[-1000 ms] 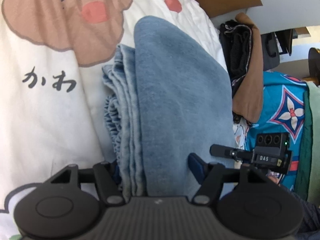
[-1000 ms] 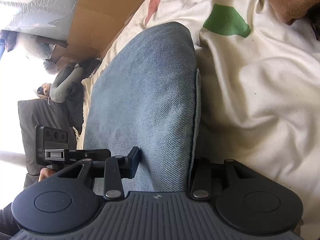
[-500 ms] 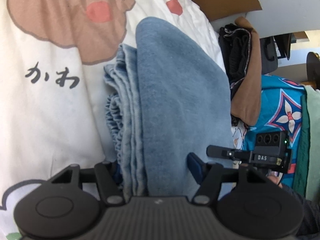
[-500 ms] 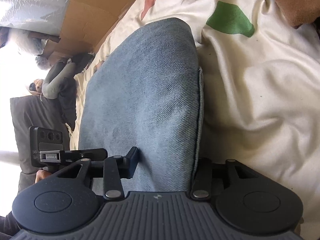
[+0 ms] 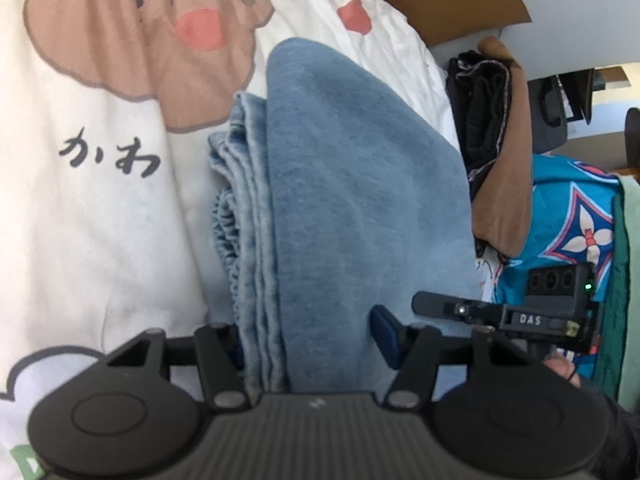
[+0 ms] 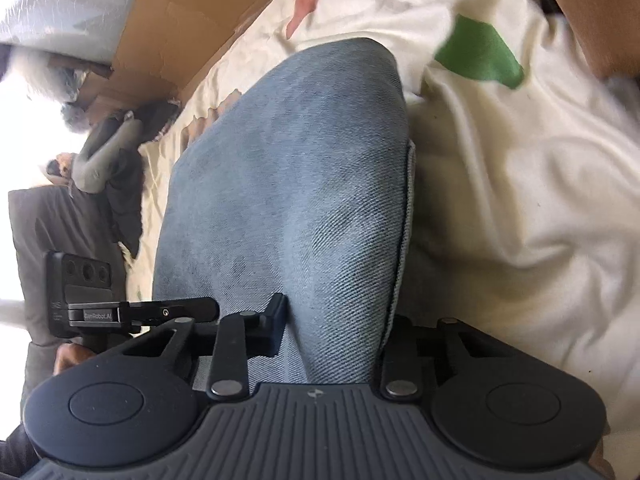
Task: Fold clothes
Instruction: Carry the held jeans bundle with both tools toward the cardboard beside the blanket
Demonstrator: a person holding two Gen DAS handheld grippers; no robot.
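We hold the folded bundle of light-blue denim (image 5: 352,200) over the white cartoon-print bedsheet (image 5: 100,220), left gripper (image 5: 308,340) and right gripper (image 6: 332,332) both clamped on it (several layers thick). Uneven grip could spill inner layers.

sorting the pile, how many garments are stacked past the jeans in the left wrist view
2: a black garment lying on a brown garment, both beyond the folded jeans at the bedsheet's far edge. More may be hidden beneath.
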